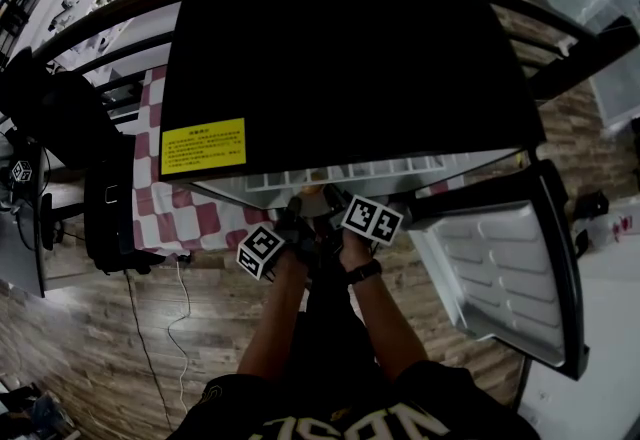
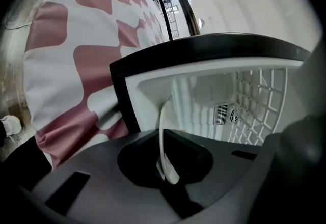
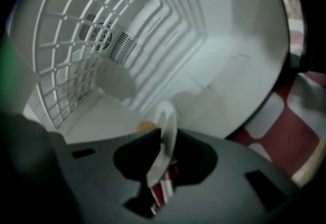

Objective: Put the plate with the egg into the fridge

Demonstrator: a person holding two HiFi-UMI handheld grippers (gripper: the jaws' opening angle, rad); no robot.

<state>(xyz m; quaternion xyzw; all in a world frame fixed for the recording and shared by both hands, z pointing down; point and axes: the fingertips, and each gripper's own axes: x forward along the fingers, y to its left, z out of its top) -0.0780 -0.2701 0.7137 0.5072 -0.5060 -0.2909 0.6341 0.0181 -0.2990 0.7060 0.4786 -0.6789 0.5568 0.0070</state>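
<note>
A white plate (image 2: 163,131) stands edge-on between the jaws of my left gripper (image 2: 166,169), which is shut on its rim. The same plate (image 3: 166,129) also sits between the jaws of my right gripper (image 3: 159,174); a slit of red-and-white cloth shows beside the rim, so these jaws stand slightly open. An orange-brown egg (image 3: 145,126) peeks out beside the plate. Both grippers (image 1: 292,216) (image 1: 335,200) reach into the mouth of the small black fridge (image 1: 340,58), over its white floor (image 3: 102,116). In the head view the plate is mostly hidden.
The fridge door (image 1: 510,273) hangs open to the right, with white moulded shelves. A white wire rack (image 3: 66,29) lines one inner wall and a vent (image 2: 222,114) sits at the back. A red-and-white checked cloth (image 1: 190,218) lies under the fridge. A black bag (image 1: 110,203) and a cable (image 1: 150,348) are at left.
</note>
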